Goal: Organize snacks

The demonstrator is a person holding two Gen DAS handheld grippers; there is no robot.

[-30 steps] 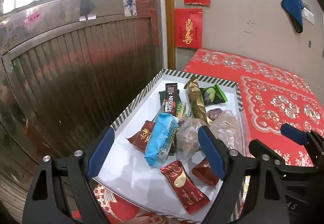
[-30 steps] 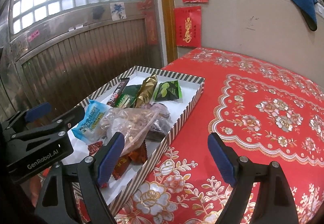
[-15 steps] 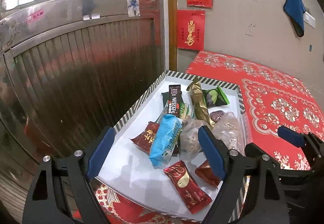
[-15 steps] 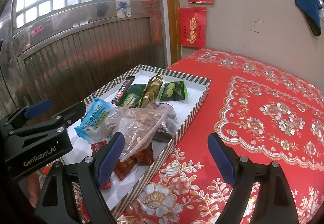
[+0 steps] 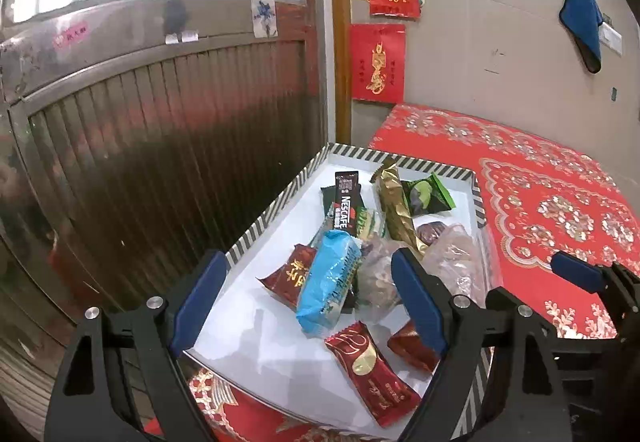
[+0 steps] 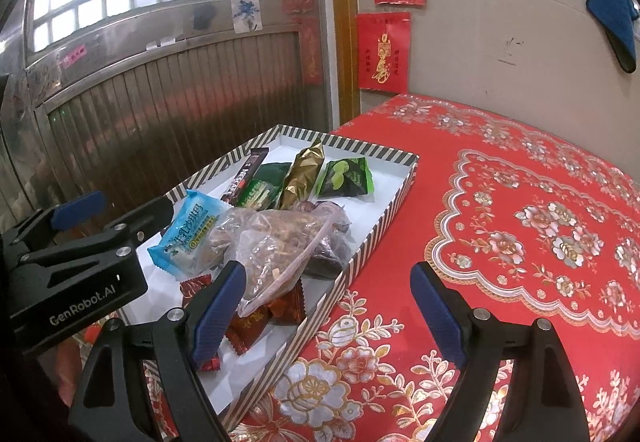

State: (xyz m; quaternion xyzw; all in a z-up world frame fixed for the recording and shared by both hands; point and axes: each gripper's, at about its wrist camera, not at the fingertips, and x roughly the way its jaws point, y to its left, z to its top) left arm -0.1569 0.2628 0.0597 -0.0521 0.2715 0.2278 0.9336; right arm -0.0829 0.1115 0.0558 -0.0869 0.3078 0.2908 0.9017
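A striped-rim white box (image 5: pixel 276 212) (image 6: pixel 384 218) holds several snacks: a light blue packet (image 5: pixel 330 282) (image 6: pixel 188 234), a black Nescafe stick (image 5: pixel 347 202) (image 6: pixel 244 178), a gold wrapper (image 5: pixel 396 210) (image 6: pixel 302 174), a green packet (image 5: pixel 426 196) (image 6: pixel 346 180), a clear bag of nuts (image 5: pixel 456 262) (image 6: pixel 276 242) and red candies (image 5: pixel 370 372) (image 6: pixel 248 326). My left gripper (image 5: pixel 308 306) is open and empty above the box's near end. My right gripper (image 6: pixel 328 310) is open and empty over the box's right rim.
The box sits at the left edge of a table with a red floral cloth (image 6: pixel 520 222) (image 5: pixel 552 202). A ribbed metal door (image 5: pixel 160 146) stands close on the left. A tiled wall with red decorations (image 6: pixel 384 50) is behind.
Both grippers have drawn back and up a little from the box. Both stay open. The snacks have not moved.
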